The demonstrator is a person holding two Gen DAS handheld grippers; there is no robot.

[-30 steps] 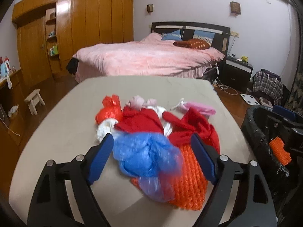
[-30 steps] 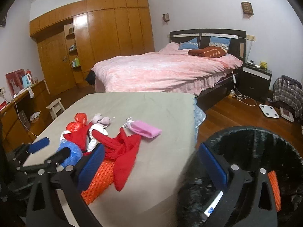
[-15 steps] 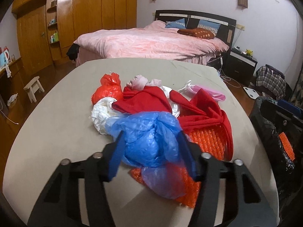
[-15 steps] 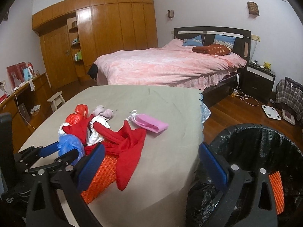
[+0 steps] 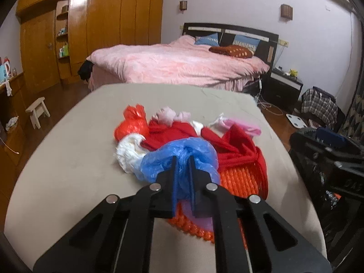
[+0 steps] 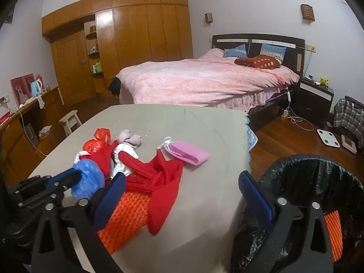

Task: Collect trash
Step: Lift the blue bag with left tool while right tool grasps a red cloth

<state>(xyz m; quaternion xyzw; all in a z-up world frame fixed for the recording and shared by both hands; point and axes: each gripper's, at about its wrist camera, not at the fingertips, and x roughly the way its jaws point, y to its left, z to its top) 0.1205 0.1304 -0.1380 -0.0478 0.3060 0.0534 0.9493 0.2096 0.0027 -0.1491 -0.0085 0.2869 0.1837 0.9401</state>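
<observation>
The left claw (image 5: 182,161) is clamping the blue plastic bag (image 5: 193,151) atop the pile on the table (image 5: 63,163). The right claw (image 6: 182,188) is hanging apart, holding nothing. Next, it probably needs lifting across into the black-lined bin (image 6: 318,173).

You face a table (image 5: 68,159) covered in beige cloth, filling the centre and lower part of both views. At centre of the left wrist view one heap lies on it: an orange mesh piece (image 5: 238,177) lowest, red cloth (image 5: 241,145), a blue plastic bag (image 5: 195,152), a white bag (image 5: 129,154), an orange-red bag (image 5: 132,125). A pink pouch (image 6: 188,154) lies just beside the heap.
</observation>
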